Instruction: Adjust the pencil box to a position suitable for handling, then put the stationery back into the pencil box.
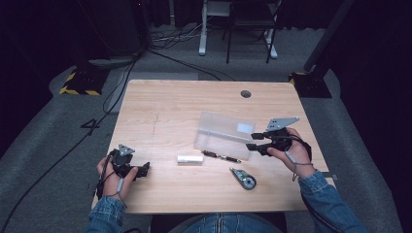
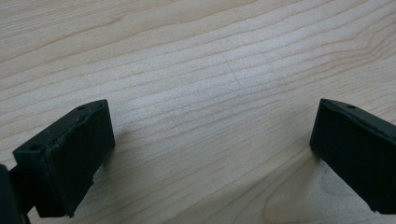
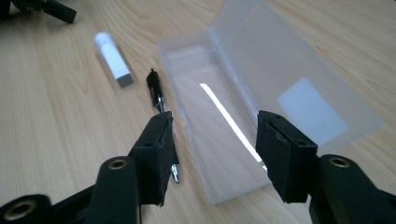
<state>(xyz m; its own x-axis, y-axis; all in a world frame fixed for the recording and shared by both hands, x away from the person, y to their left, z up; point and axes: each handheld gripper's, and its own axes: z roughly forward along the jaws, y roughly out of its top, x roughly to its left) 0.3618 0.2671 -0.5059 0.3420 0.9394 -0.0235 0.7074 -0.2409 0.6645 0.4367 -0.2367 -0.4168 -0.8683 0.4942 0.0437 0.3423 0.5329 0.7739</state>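
A pale wood-grain worktop (image 1: 160,111) is standing on grey carpet in a dark room, with cables trailing across the floor, a yellow-and-black striped stand base (image 1: 80,82) at the far left and a white-legged frame (image 1: 238,29) behind. A round hole (image 1: 246,93) is showing near the worktop's far edge.

The right tongs (image 1: 252,140) are hovering over the near end of a clear plastic box (image 1: 223,133), which is lying open right of centre with its lid (image 3: 299,74) hinged back; the jaws are standing partly apart with nothing between them. The box's long axis is running roughly side to side across the worktop in the high view. A blank white label (image 1: 244,128) is showing on the lid; no writing can be read.

Just beside the box, a black pen (image 1: 221,156) is lying parallel to it, with a white tube (image 1: 190,159) to its left and a small green-and-black tool (image 1: 244,178) nearer the person.

The left tongs (image 1: 145,168) are resting low over bare wood at the near left, jaws wide apart.
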